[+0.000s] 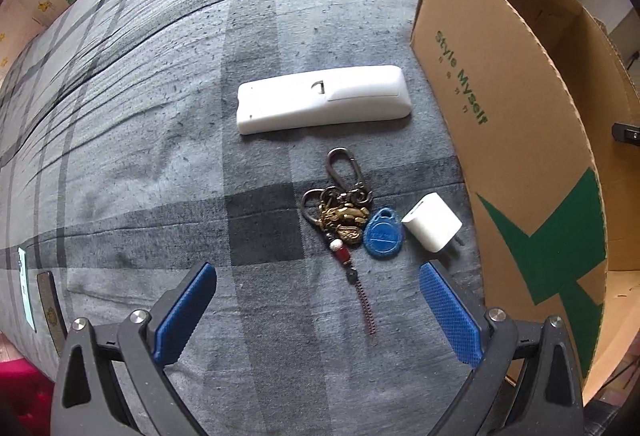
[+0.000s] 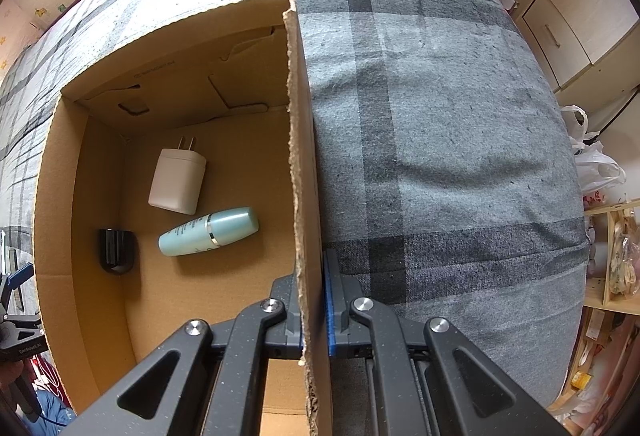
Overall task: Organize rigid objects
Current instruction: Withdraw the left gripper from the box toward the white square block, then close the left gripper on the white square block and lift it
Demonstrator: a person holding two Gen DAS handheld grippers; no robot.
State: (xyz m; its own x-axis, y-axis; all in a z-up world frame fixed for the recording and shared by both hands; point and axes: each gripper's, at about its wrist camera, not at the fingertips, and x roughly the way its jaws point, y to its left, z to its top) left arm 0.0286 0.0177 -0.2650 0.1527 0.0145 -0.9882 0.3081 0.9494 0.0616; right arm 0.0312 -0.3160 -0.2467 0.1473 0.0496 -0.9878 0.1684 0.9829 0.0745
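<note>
Left gripper (image 1: 316, 300) spread wide over the bed (image 1: 140, 155); keychain (image 1: 346, 220) straight ahead between the fingers, long axis pointing away, small charger (image 1: 432, 228) just right, remote (image 1: 322, 99) lying crosswise beyond. Box (image 1: 500, 139) reads "Style Myself". Right gripper (image 2: 314, 300) clenched on the box wall.

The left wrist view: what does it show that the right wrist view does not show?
Only the left wrist view shows the white remote, the keys, the blue tag and a small charger on the bedcover, ahead of the open left gripper. Only the right wrist view shows inside the box: a charger, a green bottle, a black object; the right gripper clamps its wall. Both show the box and bedcover.
</note>
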